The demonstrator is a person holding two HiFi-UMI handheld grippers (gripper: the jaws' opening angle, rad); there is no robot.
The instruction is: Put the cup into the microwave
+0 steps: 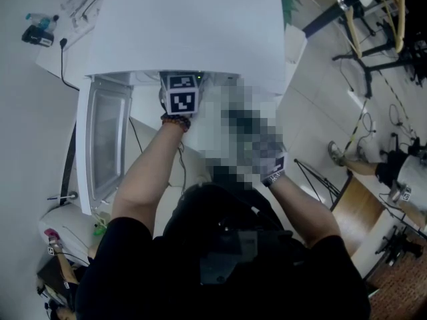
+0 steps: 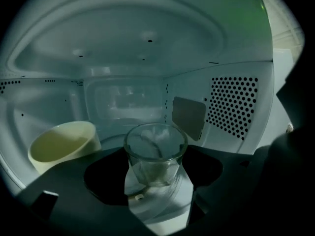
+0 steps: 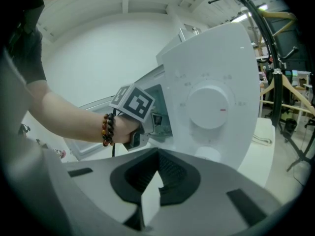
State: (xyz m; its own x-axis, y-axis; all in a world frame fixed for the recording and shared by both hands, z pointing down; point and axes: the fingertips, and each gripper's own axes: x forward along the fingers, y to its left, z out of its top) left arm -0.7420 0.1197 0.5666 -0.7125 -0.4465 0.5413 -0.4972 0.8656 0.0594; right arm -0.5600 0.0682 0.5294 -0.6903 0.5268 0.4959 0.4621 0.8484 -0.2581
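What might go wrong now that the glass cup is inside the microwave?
The glass cup, gripped by the left tool, could bump the cream bowl sitting close on its left. Letting go before it rests flat on the microwave floor might tip or crack it.

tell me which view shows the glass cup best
The left gripper view: the glass cup is whole in frame between the jaws of the left gripper, inside the microwave. In the head view the microwave's top hides it; the right gripper view shows only the microwave's outside.
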